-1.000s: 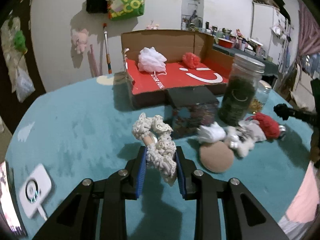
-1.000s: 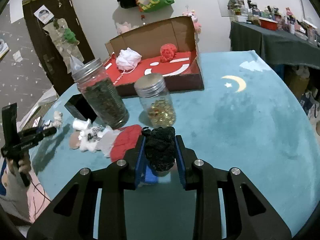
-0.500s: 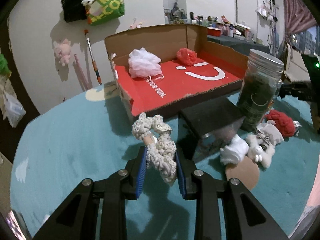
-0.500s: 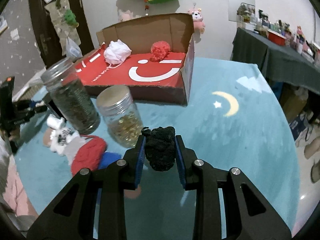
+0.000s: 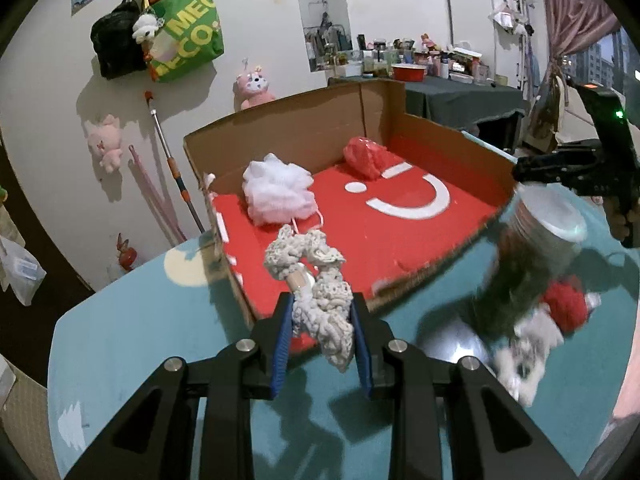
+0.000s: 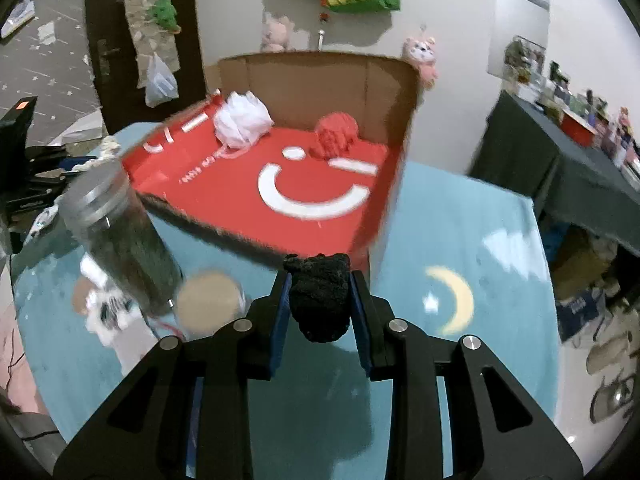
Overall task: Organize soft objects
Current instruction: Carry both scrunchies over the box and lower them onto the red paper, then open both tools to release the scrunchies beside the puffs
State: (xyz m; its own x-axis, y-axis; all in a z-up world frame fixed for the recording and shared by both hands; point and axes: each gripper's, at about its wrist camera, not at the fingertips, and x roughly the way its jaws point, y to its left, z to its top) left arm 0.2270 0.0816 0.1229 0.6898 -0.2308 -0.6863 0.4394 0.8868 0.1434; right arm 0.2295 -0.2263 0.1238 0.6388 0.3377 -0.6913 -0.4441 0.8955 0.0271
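Note:
My left gripper (image 5: 321, 312) is shut on a cream crocheted scrunchie (image 5: 316, 280), held above the near left corner of the open cardboard box (image 5: 304, 128) with the red smiley floor. A white mesh puff (image 5: 278, 190) and a red pompom (image 5: 366, 156) lie inside that box. My right gripper (image 6: 319, 292) is shut on a black fluffy scrunchie (image 6: 319, 298), just short of the box's (image 6: 320, 76) front right corner. The white puff (image 6: 242, 120) and red pompom (image 6: 336, 136) show there too.
A tall jar of dark green contents (image 6: 120, 236) and a shorter jar (image 6: 208, 304) stand on the teal tablecloth (image 6: 452, 224) in front of the box. A red knit item (image 5: 566, 306) and white soft toys (image 5: 528, 344) lie beside the jars. The right gripper's body (image 5: 592, 164) shows at right.
Both grippers have risen and moved toward the box, which now looks larger and nearer. Each has rolled a little. The scrunchies stay held between the jaws.

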